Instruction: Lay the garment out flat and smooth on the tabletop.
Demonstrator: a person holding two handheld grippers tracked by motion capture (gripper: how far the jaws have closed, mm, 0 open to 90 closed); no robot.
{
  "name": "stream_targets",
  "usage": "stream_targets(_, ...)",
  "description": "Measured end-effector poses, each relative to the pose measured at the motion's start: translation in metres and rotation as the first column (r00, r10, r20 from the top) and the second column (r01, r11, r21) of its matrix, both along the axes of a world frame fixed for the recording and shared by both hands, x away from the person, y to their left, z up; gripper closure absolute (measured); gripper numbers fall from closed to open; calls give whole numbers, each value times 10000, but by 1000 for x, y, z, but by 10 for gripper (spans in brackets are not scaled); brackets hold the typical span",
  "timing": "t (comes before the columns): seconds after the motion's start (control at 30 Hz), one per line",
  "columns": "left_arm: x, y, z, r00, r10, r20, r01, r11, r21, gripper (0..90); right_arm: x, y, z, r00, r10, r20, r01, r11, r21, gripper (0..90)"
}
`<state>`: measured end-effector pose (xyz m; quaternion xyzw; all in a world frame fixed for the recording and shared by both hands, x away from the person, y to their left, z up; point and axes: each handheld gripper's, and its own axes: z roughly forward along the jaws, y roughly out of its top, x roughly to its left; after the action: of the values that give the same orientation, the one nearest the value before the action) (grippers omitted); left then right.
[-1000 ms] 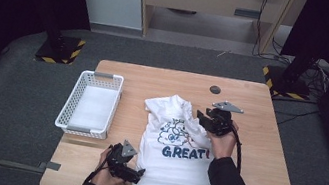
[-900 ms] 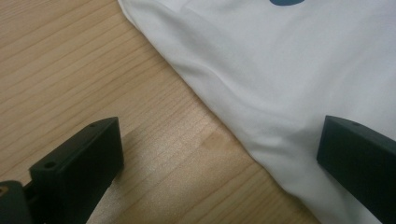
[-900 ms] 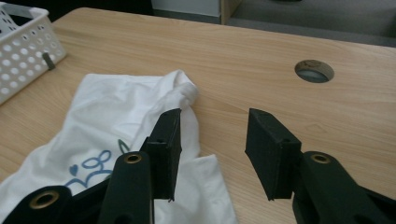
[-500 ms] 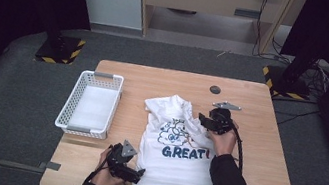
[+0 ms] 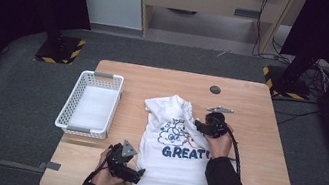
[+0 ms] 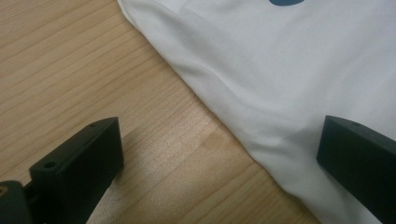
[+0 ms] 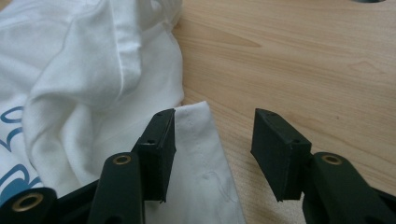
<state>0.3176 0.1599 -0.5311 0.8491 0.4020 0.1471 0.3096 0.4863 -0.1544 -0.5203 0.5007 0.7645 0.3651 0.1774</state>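
A white T-shirt [image 5: 173, 147] with a blue "GREAT" print lies crumpled at its top on the wooden table [image 5: 266, 140]. My left gripper [image 5: 138, 175] rests at the shirt's near left corner. It is open wide, and the shirt's edge [image 6: 261, 93] runs across the table between its jaws [image 6: 219, 158] without touching them. My right gripper [image 5: 200, 125] is low over the shirt's right edge. Its jaws have just been opening and now stand apart, astride a folded strip of cloth [image 7: 205, 168] that neither pad presses, as the right gripper [image 7: 212, 126] view shows.
A white mesh basket [image 5: 104, 76] stands on the table's left side. A small dark round disc [image 5: 215, 89] sits in the tabletop behind the shirt. Bare wood lies right of the shirt and along the back. Cables and stands are on the floor beyond.
The right gripper has sunk toward the shirt's right edge and come slightly nearer the person. The left gripper and the shirt have stayed put.
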Motion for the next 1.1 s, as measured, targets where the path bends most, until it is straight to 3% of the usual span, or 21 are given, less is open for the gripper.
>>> stream_targets(0.4, 0, 0, 0, 10000, 3, -2, -3, 10000, -4, 0, 0, 1, -9, 9999, 42, -163, -42, 10000, -23, 562)
stream_targets(0.6, 0, 0, 0, 10000, 8, 1, -8, 10000, -6, 0, -1, 2, -10, 9999, 107, 13, -107, 9999, -102, 659)
stream_targets(0.83, 0, 0, 0, 10000, 13, 5, -13, 10000, -10, 0, -3, 2, -11, 9996, 293, 60, -294, 9996, 30, 843)
stream_targets(0.93, 0, 0, 0, 10000, 10, 4, -10, 10000, -6, 0, -3, 1, -12, 9996, 275, 33, -275, 9995, 174, 865)
stream_targets(1.1, 0, 0, 0, 10000, 11, 5, -11, 10000, -8, 0, -4, 1, -11, 9996, 243, 130, -243, 9997, -32, 876)
